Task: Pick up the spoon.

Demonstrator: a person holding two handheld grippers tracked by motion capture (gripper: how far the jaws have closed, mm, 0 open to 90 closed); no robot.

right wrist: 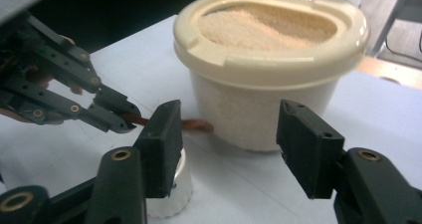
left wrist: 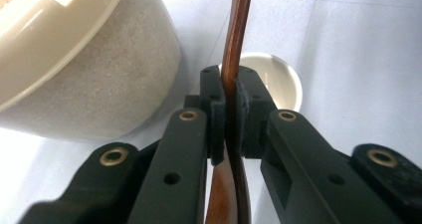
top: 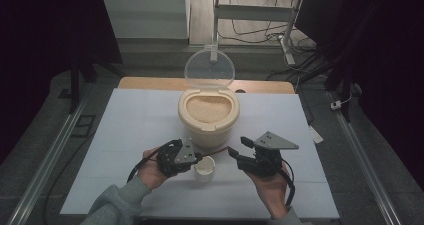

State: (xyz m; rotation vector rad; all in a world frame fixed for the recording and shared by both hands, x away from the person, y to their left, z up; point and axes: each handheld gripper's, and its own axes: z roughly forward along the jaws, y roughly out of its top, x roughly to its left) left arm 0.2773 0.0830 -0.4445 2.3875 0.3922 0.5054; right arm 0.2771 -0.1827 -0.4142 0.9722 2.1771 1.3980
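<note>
A cream tub (top: 208, 114) of pale grain stands at the middle of the white desk (top: 130, 130), its clear round lid (top: 209, 68) hinged up at the far side. The tub's wall is frosted, its rim smooth and wide. Nearer the front edge sits a small white cup (top: 205, 169); its contents cannot be made out. The left gripper (top: 196, 157) has its jaws clenched on a thin brown spoon handle (left wrist: 237, 30), held just above the cup. The spoon's bowl is hidden. The right gripper (top: 239, 148) hovers right of the cup, jaws spread apart, grasping nothing.
</note>
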